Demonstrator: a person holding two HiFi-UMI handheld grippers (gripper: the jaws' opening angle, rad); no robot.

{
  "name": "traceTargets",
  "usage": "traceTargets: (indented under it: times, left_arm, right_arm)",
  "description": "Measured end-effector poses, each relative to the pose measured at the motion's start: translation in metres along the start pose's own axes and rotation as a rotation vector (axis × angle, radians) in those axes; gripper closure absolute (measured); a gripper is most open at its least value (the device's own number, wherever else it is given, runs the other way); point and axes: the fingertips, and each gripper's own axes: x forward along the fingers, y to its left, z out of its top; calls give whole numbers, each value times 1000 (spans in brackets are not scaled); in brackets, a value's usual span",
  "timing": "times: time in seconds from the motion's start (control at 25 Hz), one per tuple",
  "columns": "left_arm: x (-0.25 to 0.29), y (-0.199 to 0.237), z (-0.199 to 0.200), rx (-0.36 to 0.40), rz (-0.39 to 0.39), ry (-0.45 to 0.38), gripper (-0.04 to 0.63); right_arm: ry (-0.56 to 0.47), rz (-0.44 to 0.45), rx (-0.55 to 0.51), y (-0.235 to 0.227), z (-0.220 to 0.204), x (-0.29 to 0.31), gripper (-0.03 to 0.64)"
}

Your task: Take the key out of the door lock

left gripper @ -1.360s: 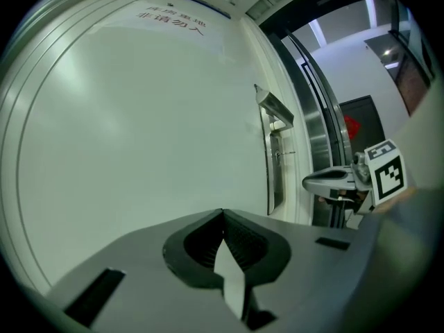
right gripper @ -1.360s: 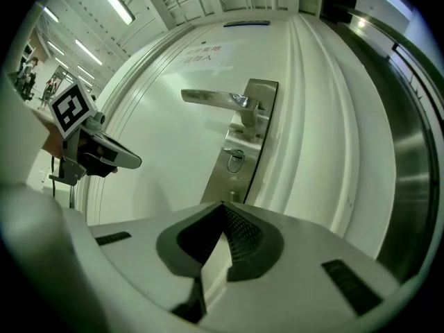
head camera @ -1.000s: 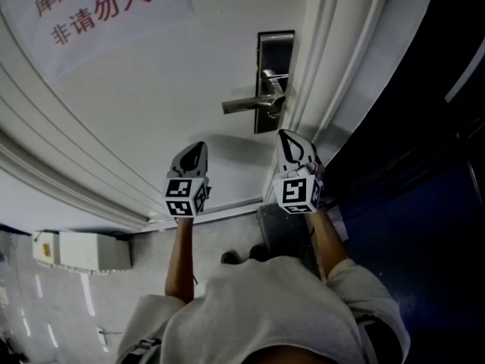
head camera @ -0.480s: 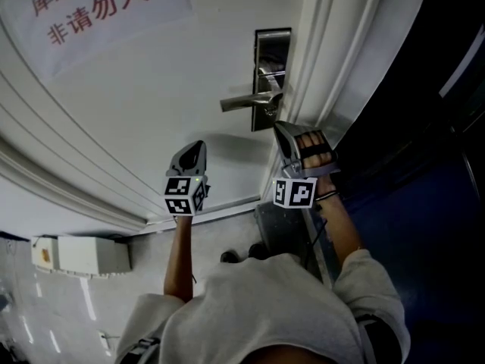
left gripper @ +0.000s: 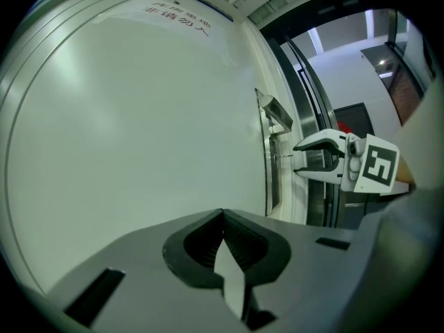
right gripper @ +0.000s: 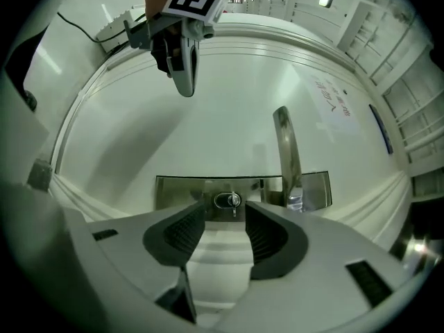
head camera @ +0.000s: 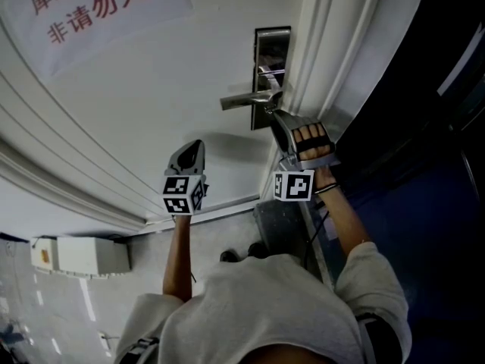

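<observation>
**Key seated in lock — right gripper aligned, no grip yet**

The small metal key (right gripper: pixel 233 201) sits in the round cylinder of the brushed-steel lock plate (right gripper: pixel 180 186) on the white panelled door (right gripper: pixel 229 103), just beside the root of the silver lever handle (right gripper: pixel 284 144). The right gripper (right gripper: pixel 224 220) is rolled onto its side and faces the cylinder squarely. Its jaws have just been opening and now stand spread, with the key ahead in the gap between the pad tips and neither pad pressing on it. The left gripper (left gripper: pixel 223 215) hangs near the door, well apart from the lock, jaws pressed together on nothing.

Judgement on the step: ease forward until the ribbed pads flank the key's head, close squarely, then draw straight back along the key's own line — a sideways pull risks binding. Whether the key is turned to its release position cannot be told. Keep clear of the lever.

Containers: none proper. The cylinder is the only holder, and it holds the key. A white box (head camera: pixel 83 252) low at the left of the head view is closed; contents not shown
</observation>
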Motion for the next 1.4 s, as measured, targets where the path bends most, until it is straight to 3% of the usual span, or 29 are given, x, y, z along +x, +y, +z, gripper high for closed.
traceTargets:
  times: [0.48, 0.8, 1.4]
  left_arm:
    - [-3, -1, 0, -7, 1, -1, 577]
    - [-7, 8, -3, -16, 19, 1, 577]
    - [-1, 3, -5, -25, 4, -1, 577]
  right_arm:
    - [9, -54, -44, -11, 2, 25, 483]
    - [25, -73, -30, -14, 1, 35, 582]
    - [26, -81, -22, -14, 1, 35, 586]
